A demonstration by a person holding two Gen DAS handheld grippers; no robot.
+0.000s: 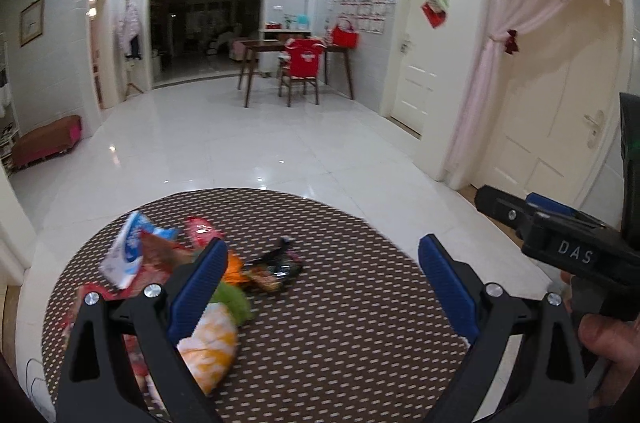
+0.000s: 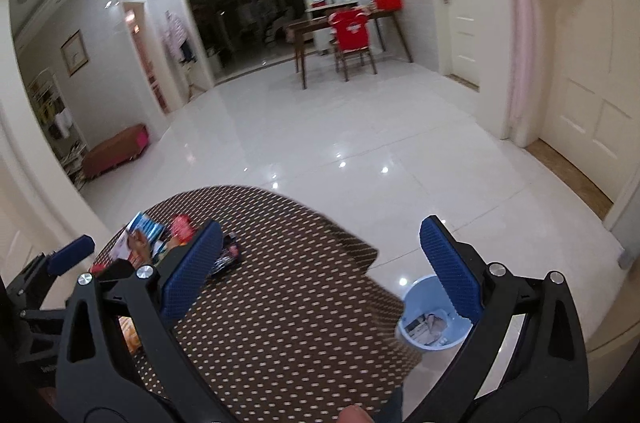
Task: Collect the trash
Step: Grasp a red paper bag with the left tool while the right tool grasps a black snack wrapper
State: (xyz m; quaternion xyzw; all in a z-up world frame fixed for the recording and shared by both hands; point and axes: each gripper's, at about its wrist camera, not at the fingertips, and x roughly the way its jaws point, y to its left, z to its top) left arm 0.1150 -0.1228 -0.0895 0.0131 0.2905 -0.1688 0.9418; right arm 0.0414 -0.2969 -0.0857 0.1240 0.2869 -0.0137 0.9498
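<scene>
Both tongs are spread wide with nothing between their blue pads: the left tongs [image 1: 320,287] hover low over the desk [image 1: 360,363], and the right tongs [image 2: 320,275] hang to their right, near the desk's right edge. We find the trash clustered on the left half of the desk, ahead of and to the left of the left tongs. An orange-and-white wrapper [image 1: 210,347] lies just beside the left pad, with its long axis running roughly along the line of the tongs. A green scrap [image 1: 234,301] lies just beyond it, then a dark wrapper [image 1: 276,269] stretched crosswise, and farther off a blue-and-white packet [image 1: 130,251] beside a red packet [image 1: 202,229]. We judge the left tongs to be the nearer by a clear margin; a small shift leftward would bring the orange-and-white wrapper between the pads. From the right wrist view, a pale blue bin [image 2: 430,315] stands on the floor just off the desk's right edge, already holding some scraps and closest to the right tongs. A brown mat with pale dashes covers the round desk. Around it we see a glossy white tiled floor [image 1: 240,143], a dining table with a red-covered chair [image 1: 304,63], and pink-curtained doors [image 1: 560,83].
</scene>
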